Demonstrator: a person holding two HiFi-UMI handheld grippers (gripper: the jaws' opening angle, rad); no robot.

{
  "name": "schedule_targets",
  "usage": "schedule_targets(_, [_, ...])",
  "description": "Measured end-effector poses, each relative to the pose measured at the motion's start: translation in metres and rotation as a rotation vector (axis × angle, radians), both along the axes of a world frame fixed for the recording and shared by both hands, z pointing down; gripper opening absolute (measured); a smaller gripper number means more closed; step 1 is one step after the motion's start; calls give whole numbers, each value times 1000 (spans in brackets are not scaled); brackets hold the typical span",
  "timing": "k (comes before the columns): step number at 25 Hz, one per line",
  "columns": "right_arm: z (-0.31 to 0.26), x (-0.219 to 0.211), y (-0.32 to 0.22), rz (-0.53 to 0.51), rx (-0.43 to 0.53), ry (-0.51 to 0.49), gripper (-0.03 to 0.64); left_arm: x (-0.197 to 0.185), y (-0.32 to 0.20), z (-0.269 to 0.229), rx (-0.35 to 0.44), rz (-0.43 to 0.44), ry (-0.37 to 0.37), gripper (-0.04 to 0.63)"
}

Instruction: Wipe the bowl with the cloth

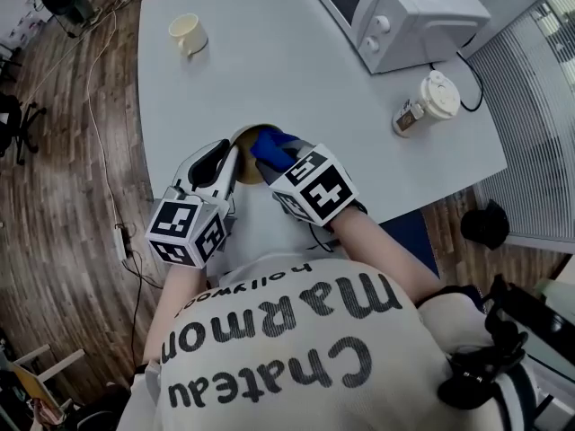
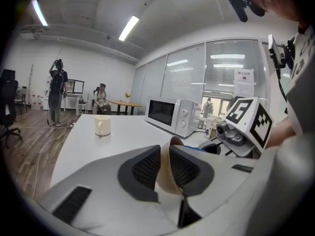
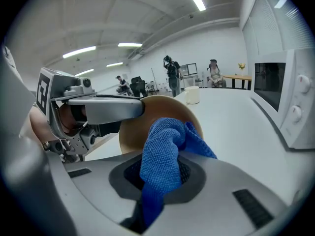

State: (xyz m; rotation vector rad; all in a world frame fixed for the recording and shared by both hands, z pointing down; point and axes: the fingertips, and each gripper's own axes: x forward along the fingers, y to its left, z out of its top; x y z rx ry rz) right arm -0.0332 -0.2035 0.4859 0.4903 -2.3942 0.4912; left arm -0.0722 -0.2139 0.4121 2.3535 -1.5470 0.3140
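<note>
Left fingers (image 2: 146, 168) pinch bowl (image 2: 165, 173), right fingers (image 3: 191, 180) clamp cloth (image 3: 162, 156).

bowl (image 1: 245, 153) mostly hidden, microwave (image 1: 404, 7) cropped

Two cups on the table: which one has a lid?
The cup beside the microwave, near the table's right edge in the head view: it has a white lid. The cream mug at the far left corner is open-topped.
</note>
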Motion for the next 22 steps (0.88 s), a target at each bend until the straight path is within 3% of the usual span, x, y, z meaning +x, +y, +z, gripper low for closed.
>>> schedule_targets(5, [-6, -7, 8, 49, -14, -6, 40, -9, 8, -3, 4, 12, 29, 54])
schedule_targets(10, [-35, -37, 23, 175, -274, -330, 40, -23, 17, -2, -15, -13, 97, 52])
schedule_targets(12, [-41, -49, 28, 221, -342, -387, 40, -30, 22, -5, -15, -21, 116, 51])
schedule_targets(22, [-45, -108, 88, 127, -314, -297, 40, -78, 62, -15, -20, -14, 159, 52])
